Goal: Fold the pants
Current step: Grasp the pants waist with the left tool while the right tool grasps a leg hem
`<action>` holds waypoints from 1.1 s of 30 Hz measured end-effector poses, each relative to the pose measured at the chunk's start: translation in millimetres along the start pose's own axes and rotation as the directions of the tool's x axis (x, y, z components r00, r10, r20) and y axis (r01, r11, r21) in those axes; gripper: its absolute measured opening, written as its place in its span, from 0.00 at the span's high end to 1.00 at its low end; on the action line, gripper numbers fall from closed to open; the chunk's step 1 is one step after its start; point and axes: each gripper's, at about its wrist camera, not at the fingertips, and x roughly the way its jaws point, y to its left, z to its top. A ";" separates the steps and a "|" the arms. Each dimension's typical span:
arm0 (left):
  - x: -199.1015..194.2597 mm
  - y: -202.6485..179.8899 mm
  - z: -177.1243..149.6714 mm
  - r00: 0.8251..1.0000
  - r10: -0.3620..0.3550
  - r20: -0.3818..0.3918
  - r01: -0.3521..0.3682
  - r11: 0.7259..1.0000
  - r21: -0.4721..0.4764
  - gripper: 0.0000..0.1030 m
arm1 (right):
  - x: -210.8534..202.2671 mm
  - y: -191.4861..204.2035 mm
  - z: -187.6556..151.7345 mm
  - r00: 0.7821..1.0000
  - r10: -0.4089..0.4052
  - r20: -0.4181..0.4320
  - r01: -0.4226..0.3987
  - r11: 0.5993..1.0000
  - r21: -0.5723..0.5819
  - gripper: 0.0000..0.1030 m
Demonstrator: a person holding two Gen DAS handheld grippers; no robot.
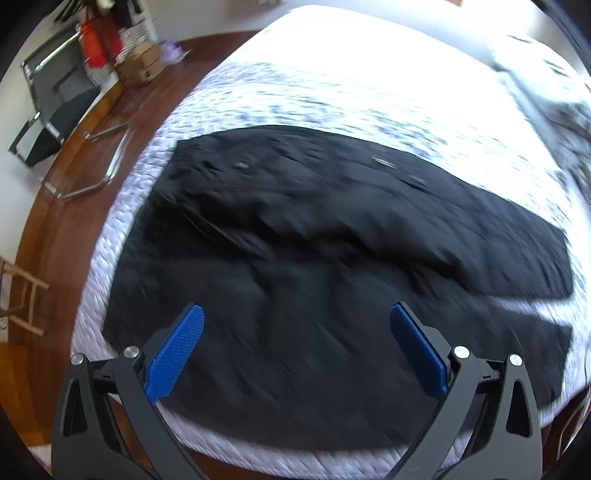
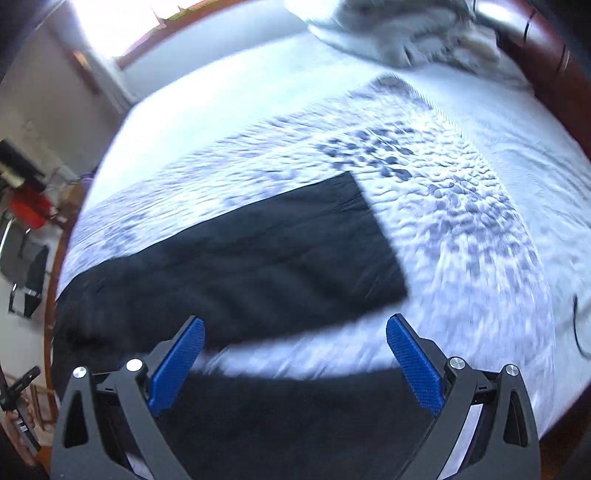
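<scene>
Black pants lie spread across a white quilted bed, waist end toward the left edge and both legs running off to the right. My left gripper hovers open above the nearer part of the pants, blue pads wide apart and empty. In the right wrist view the far pant leg ends in a hem at the middle of the bed, and the near leg lies under my right gripper, which is open and holds nothing. Both views are motion-blurred.
A wooden floor surrounds the bed, with a black metal-framed chair and cardboard boxes at the left. A grey crumpled blanket lies at the head of the bed by a dark wooden headboard. A dark cable rests on the right.
</scene>
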 end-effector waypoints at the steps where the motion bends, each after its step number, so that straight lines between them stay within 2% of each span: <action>1: 13.0 11.4 17.0 1.000 -0.008 -0.025 0.007 1.000 -0.018 0.03 | 21.9 -11.4 19.6 0.999 0.002 -0.045 -0.002 1.000 0.006 0.03; 4: 49.9 43.4 57.6 0.995 -0.046 -0.093 0.036 0.994 -0.102 0.03 | 72.7 -34.2 59.3 0.993 0.002 -0.120 0.002 1.000 0.030 0.03; 9: 100.0 78.1 97.9 0.986 -0.020 -0.168 -0.013 0.980 -0.198 0.03 | 127.7 -49.4 95.5 0.987 -0.035 -0.155 0.040 0.999 0.029 0.03; 13: 122.0 85.6 118.8 0.982 -0.085 -0.170 0.038 0.965 -0.260 0.03 | 150.9 -44.6 105.5 0.982 -0.028 -0.189 0.024 0.999 -0.022 0.03; 15: 126.7 84.3 130.1 0.985 -0.063 -0.161 0.019 0.966 -0.259 0.03 | 160.4 -40.1 106.3 0.977 -0.004 -0.215 -0.004 0.999 -0.036 0.03; 18: 129.7 86.6 142.9 0.989 -0.066 -0.131 0.031 0.968 -0.248 0.03 | 173.0 -30.9 104.3 0.972 -0.068 -0.224 0.049 0.995 -0.091 0.03; 22: 148.5 86.3 152.3 0.979 -0.066 -0.193 0.017 0.969 -0.245 0.03 | 173.8 -23.8 98.5 0.976 -0.112 -0.186 0.086 0.986 -0.142 0.04; 25: 159.9 76.1 153.5 0.973 -0.017 -0.229 -0.026 0.983 -0.182 0.04 | 166.0 -15.8 93.8 0.982 -0.123 -0.142 0.097 0.979 -0.181 0.21; 27: 163.6 67.0 152.0 0.972 0.019 -0.232 -0.052 0.989 -0.139 0.08 | 161.0 -11.4 92.1 0.981 -0.151 -0.126 0.123 0.971 -0.206 0.38; 28: 165.0 63.7 150.4 0.970 0.044 -0.240 -0.074 0.990 -0.118 0.12 | 159.3 -10.8 91.4 0.980 -0.158 -0.124 0.130 0.969 -0.209 0.44; 29: 166.4 61.1 148.5 0.967 0.071 -0.245 -0.098 0.990 -0.097 0.23 | 158.3 -9.2 91.5 0.979 -0.162 -0.125 0.134 0.969 -0.207 0.54; 31: 164.4 60.0 142.6 0.967 0.089 -0.240 -0.115 0.989 -0.094 0.33 | 151.6 -8.7 90.2 0.980 -0.165 -0.112 0.140 0.968 -0.207 0.74; 33: 160.1 62.1 139.5 0.969 0.100 -0.224 -0.125 0.987 -0.100 0.49 | 147.3 -3.0 88.6 0.984 -0.153 -0.090 0.130 0.966 -0.223 0.81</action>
